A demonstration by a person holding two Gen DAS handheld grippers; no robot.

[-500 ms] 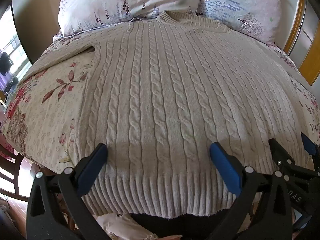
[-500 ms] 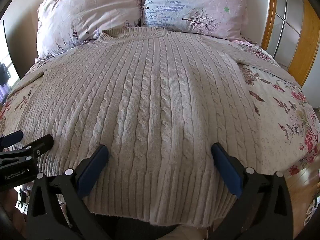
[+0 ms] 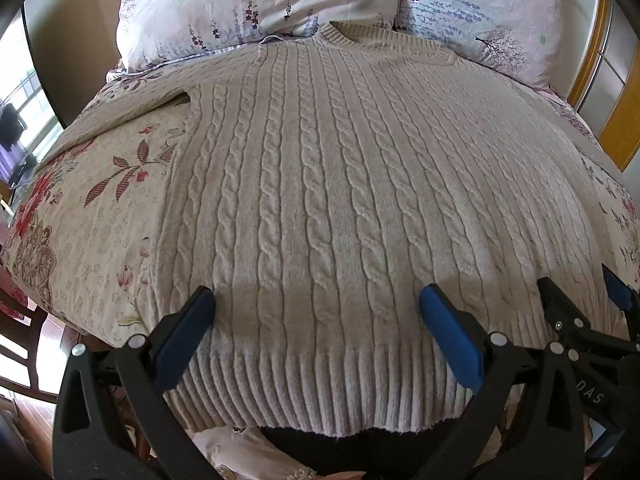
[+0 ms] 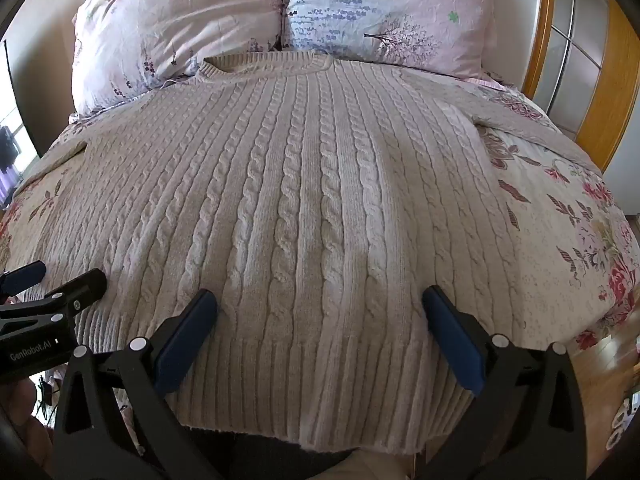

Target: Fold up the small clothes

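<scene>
Left wrist view looks down on a cream cable-knit sweater (image 3: 320,200) spread flat and face up on a bed (image 3: 92,216) with a floral cover, its collar toward two flowered pillows (image 3: 256,4) and its ribbed hem (image 3: 320,384) hanging at the bed's near edge. The left tongs (image 3: 316,312) are spread wide above the hem, grasping nothing; the right tongs (image 4: 320,312), seen in the right wrist view, are likewise released and hover over the hem's other half. Each pair shows at the edge of the other's view, close alongside. Several risks seem likely from here. The knit is thick and stretchy, so a shallow pinch could catch only the top layer, leaving the back layer behind and the fold lopsided. Uneven lifting by the two hands could skew the fold. The sleeves lie out to the sides, and one could drag or bunch underneath. The neighbouring tongs could also collide. Readable writing: "GenRobot.AI" on the left tool's body in the right wrist view, and "DAS" on the right tool's in the left wrist view.
</scene>
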